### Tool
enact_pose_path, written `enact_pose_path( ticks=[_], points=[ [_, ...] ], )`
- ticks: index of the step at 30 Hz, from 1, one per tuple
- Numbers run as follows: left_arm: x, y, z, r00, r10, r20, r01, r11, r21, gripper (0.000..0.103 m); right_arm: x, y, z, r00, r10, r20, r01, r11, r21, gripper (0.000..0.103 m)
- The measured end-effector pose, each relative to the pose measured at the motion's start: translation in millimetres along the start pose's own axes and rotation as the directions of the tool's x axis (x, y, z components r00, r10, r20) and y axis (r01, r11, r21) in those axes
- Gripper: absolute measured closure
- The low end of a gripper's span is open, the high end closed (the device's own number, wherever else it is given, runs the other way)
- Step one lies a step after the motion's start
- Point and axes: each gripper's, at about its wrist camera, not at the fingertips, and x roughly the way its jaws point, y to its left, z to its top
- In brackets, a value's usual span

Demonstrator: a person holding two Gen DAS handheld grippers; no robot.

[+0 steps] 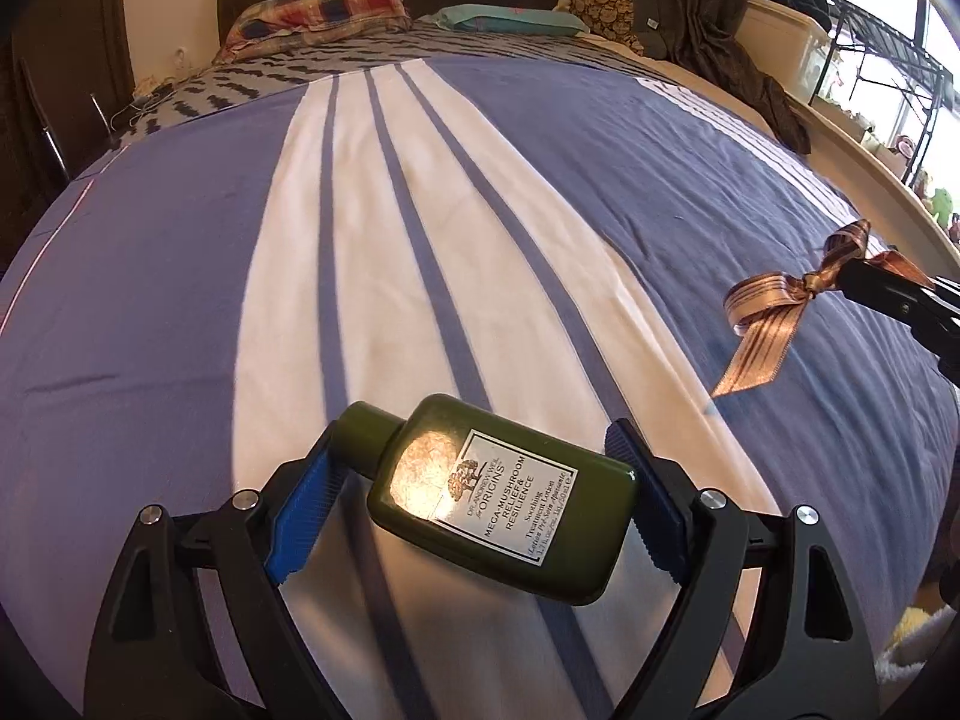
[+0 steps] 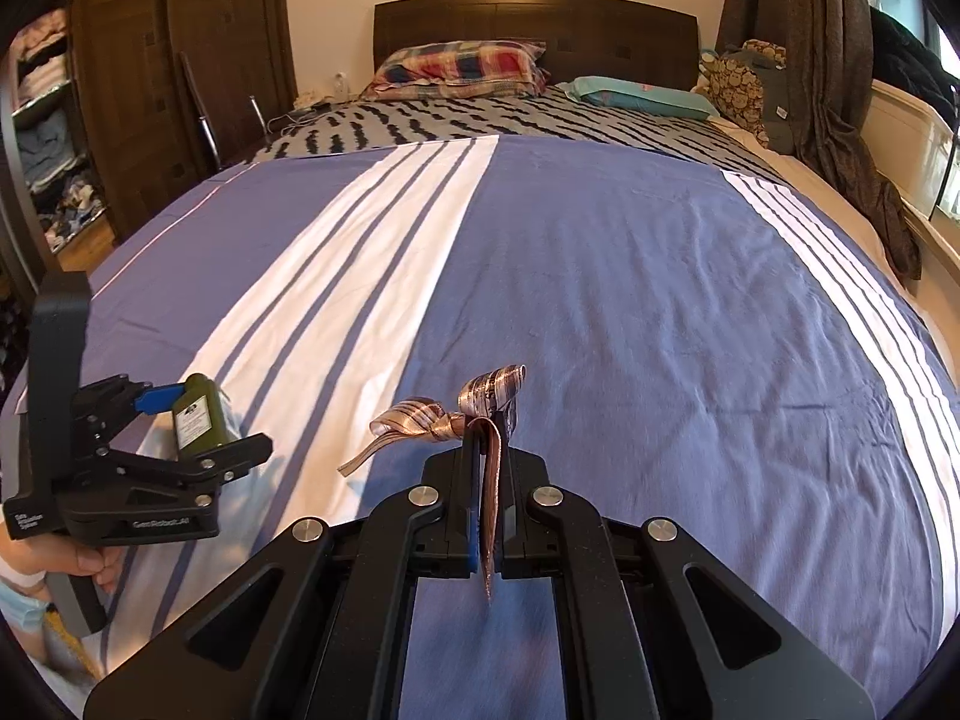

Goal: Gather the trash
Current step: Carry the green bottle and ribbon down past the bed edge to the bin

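A dark green lotion bottle [image 1: 504, 492] with a white label lies crosswise between the blue pads of my left gripper [image 1: 477, 438]. Its cap touches the left pad and its base touches the right one, just above the bedspread [image 1: 180, 300]. The right wrist view shows the same bottle [image 2: 198, 420] in the left gripper [image 2: 216, 420], held by a hand at the bed's near left. My right gripper [image 2: 489, 450] is shut on a tail of a copper striped ribbon bow [image 2: 444, 420]. The bow [image 1: 774, 306] hangs from the right gripper [image 1: 858, 276] over the blue cover.
The blue and white striped bedspread [image 2: 630, 300] covers a bed with a plaid pillow [image 2: 462, 66] and a teal pillow [image 2: 636, 93] at the headboard. A wooden wardrobe [image 2: 150, 60] stands left. A brown curtain [image 2: 828, 90] and a window ledge run along the right.
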Motion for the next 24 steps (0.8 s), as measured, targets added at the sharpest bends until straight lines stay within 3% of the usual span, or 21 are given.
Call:
enact_pose_path(
  ticks=[11, 24],
  points=[
    [-119, -15, -50, 0.992, -0.032, 0.122, 0.03, 0.999, 0.024, 0.021, -76, 33, -34, 0.998, 0.025, 0.05, -0.024, 1.0, -0.015, 0.099],
    [-208, -39, -119, 0.977, -0.063, 0.202, 0.056, 0.998, 0.04, 0.021, -155, 68, -96, 0.99, 0.096, 0.103, -0.094, 0.995, -0.02, 0.099]
  ],
)
